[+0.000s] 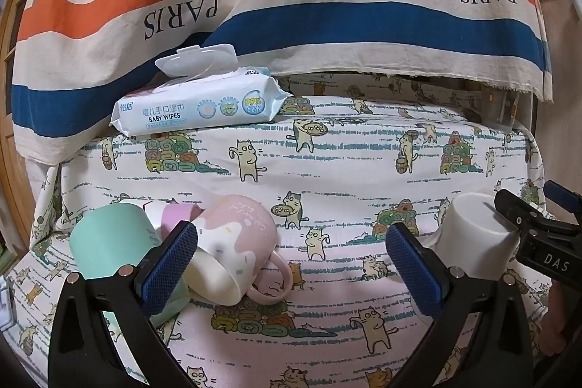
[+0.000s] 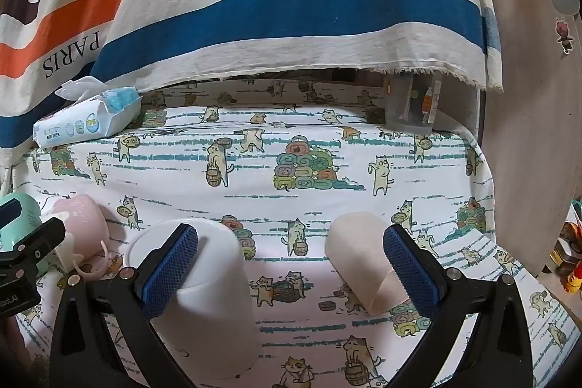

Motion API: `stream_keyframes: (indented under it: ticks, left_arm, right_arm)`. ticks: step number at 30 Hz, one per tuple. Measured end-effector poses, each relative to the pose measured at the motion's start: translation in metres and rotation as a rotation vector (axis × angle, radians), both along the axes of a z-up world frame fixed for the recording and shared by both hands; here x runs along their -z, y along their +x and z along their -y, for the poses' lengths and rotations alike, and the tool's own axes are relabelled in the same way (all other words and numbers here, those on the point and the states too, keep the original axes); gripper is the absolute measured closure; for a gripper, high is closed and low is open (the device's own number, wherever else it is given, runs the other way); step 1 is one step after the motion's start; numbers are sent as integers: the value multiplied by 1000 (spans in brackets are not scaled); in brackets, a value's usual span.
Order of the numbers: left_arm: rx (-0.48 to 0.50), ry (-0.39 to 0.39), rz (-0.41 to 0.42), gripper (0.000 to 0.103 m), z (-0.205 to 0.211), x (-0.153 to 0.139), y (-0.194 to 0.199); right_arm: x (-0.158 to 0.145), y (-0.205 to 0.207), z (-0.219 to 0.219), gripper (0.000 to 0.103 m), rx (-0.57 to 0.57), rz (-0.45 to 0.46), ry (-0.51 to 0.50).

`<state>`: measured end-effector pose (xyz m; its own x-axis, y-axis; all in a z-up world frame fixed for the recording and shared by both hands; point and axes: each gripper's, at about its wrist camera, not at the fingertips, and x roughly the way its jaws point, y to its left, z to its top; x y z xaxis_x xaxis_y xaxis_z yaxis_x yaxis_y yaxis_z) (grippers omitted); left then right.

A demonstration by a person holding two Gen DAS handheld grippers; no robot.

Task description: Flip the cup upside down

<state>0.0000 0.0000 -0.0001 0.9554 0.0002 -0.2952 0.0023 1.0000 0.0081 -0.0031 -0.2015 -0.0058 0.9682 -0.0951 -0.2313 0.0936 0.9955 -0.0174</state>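
A pink and white mug [image 1: 232, 253] with a handle stands upside down and tilted on the cat-print cloth [image 1: 327, 177], just right of my left gripper's left finger. A mint green cup [image 1: 105, 242] stands upside down behind that finger. My left gripper [image 1: 291, 264] is open and empty. A white cup [image 2: 203, 293] stands upside down by the left finger of my right gripper [image 2: 291, 264], which is open. A beige cup [image 2: 363, 260] stands upside down just inside its right finger. The white cup [image 1: 473, 235] also shows in the left wrist view.
A pack of baby wipes [image 1: 196, 104] with its lid open lies at the back left. A striped PARIS cloth [image 1: 291, 6] hangs behind. A clear container [image 2: 411, 108] stands at the back right. A small lilac cup [image 1: 178, 217] sits behind the mug.
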Motion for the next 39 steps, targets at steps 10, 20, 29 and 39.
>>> stream_keyframes:
  ticks: [10,20,29,39]
  left_arm:
    - [0,-7,0,0,0,0,-1]
    - [15,-26,58,0,-9,-6,-9]
    - [11,-15,94,0,-8,-10,-14]
    - [-10,-17,67,0,-9,-6,-10]
  right_arm:
    - [-1,-2,-2,0,-16,6,-1]
    - [-13,-18,2,0,-40,95,35]
    - [-12,-21,-5,0,-61,111,-8]
    - [-15,-29,-6,1,-72,164,-10]
